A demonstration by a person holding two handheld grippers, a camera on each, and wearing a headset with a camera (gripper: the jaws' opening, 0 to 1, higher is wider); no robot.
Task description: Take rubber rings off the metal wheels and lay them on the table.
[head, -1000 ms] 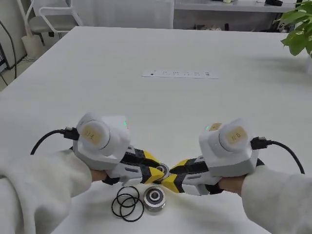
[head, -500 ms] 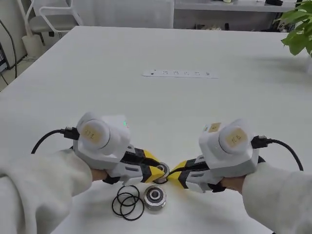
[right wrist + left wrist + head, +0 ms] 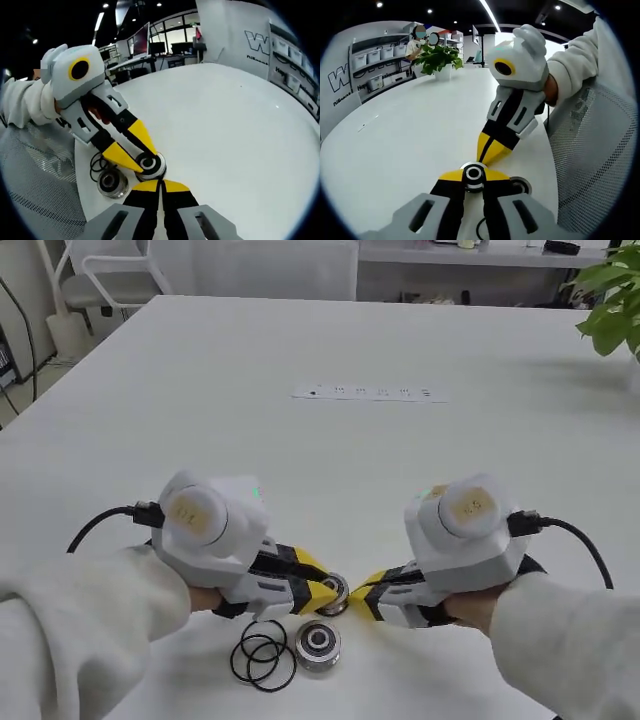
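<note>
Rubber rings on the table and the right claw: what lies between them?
A loose metal wheel lies flat between the rubber rings and the right claw, as the head view and the right gripper view show.

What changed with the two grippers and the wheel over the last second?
The right gripper drew back a little to the right from the held wheel, jaws now together. The left gripper still clamps that wheel; the loose rings and the other wheel lie where they were.
</note>
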